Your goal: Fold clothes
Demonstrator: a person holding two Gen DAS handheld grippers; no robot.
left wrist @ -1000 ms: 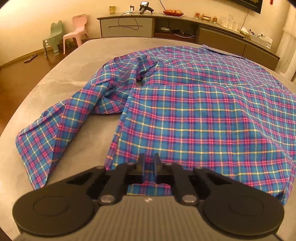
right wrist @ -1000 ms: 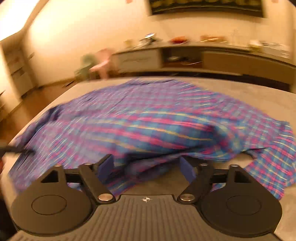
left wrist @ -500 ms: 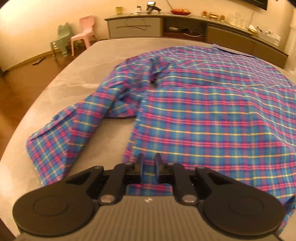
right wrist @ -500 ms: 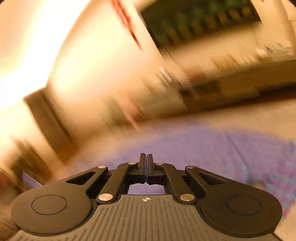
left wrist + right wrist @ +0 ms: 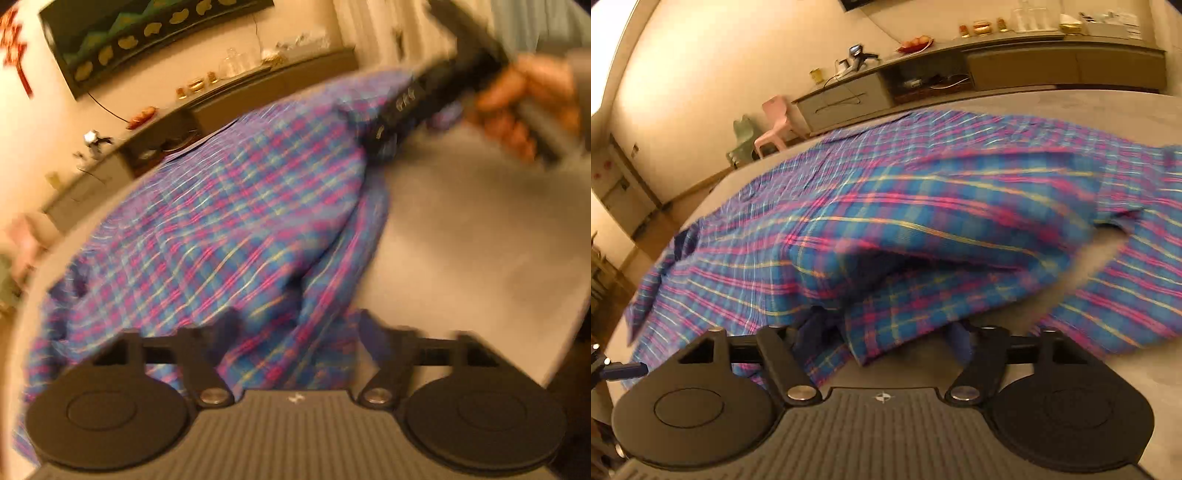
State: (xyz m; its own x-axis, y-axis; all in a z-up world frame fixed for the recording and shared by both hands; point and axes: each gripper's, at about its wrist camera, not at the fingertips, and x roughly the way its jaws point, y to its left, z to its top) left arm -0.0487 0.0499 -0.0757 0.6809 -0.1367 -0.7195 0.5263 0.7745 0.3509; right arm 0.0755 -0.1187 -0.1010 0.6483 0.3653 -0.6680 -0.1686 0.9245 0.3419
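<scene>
A blue, pink and yellow plaid shirt (image 5: pixel 229 229) lies spread on the grey table (image 5: pixel 480 240). It also shows in the right wrist view (image 5: pixel 923 206), with a fold of cloth raised in the middle. My left gripper (image 5: pixel 299 332) is open, its jaws wide apart over the shirt's near edge. My right gripper (image 5: pixel 886 336) is open too, with a corner of the shirt lying between its fingers. The right gripper also appears in the left wrist view (image 5: pixel 391 136), held by a hand at the shirt's far corner. Both views are blurred by motion.
A long low sideboard (image 5: pixel 997 70) with small items stands along the far wall. Two small plastic chairs (image 5: pixel 768 125) stand on the floor to the left. Bare table surface (image 5: pixel 1108 107) lies beyond and right of the shirt.
My left gripper was shut on the shirt's hem and is now open and has swung to a new angle. My right gripper was shut half a second ago and is now open.
</scene>
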